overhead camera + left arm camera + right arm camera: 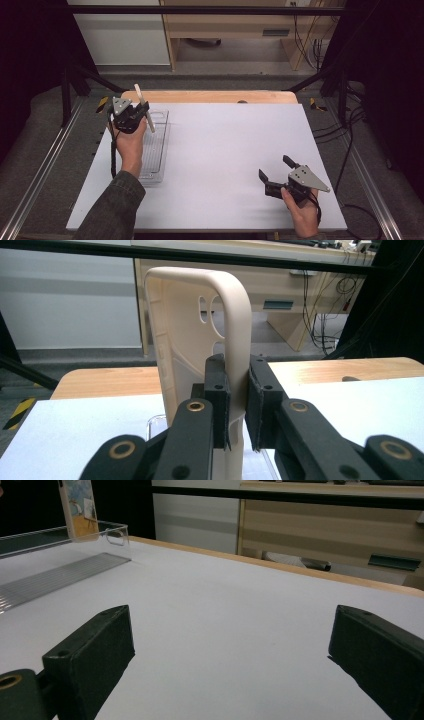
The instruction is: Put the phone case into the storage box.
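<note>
While the left gripper (pixel 239 405) has its jaws clamped on one long edge of the cream phone case (pixel 200 340), the case stands upright between the pads, its open back turned to the jaws' left side and its camera cutouts near the top. Directly below and just ahead of that gripper lies the clear plastic tray (pixel 159 145), so the case hangs over the tray's far end rather than resting in it.

To set it down well, I would judge the case needs lowering straight, kept clear of the tray's wall, and the pads should let go only once its lower edge is supported; a thin edge grip like this could let the case swing or slip if it is tilted fast.

Well apart from this, the right gripper (pixel 278 175) rests low over the white table (pixel 225 165), jaws spread wide with nothing between them.

From the left gripper view comes the pinch itself and the case's hollow inside. Only the right gripper view gives the printed picture on the case's outer face, beside the tray's transparent corner. The high view places both hands.
</note>
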A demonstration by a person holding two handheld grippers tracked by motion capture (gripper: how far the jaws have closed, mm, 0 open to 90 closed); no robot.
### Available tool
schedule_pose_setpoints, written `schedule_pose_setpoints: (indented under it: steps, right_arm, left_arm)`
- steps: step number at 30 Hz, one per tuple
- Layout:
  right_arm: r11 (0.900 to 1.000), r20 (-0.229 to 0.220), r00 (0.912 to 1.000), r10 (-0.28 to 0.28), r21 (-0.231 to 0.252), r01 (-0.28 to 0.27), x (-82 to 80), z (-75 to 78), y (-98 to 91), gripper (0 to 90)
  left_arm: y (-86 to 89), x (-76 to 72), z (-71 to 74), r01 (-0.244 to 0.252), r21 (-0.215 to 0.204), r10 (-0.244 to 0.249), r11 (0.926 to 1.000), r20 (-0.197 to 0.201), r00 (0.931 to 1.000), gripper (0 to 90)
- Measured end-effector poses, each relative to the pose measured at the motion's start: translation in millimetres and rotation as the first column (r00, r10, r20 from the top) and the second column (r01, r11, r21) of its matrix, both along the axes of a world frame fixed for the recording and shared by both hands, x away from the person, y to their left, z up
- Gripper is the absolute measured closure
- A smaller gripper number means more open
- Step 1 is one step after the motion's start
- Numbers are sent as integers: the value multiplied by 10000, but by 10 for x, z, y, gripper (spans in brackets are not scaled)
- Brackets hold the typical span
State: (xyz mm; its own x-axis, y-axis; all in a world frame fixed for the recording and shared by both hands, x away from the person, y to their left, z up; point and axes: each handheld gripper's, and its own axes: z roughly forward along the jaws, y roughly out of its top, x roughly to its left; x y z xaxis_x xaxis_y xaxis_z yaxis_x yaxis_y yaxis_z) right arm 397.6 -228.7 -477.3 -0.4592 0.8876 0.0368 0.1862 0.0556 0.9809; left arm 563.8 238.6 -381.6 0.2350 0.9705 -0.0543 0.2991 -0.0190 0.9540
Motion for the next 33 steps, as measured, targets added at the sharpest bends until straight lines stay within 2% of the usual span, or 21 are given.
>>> schedule_pose_setpoints:
  steps: [16,33]
  right_arm:
    - [9999,-82,10000,-6,-141,5,8,-13,-16,35]
    - [10000,-161,9999,17,-87,-18,8,-16,-15,35]
  left_arm:
    - [3,132,-146,-270,147,275,9995,-366,9989,805]
    - [-30,179,-201,-316,168,324,9994,-461,9984,805]
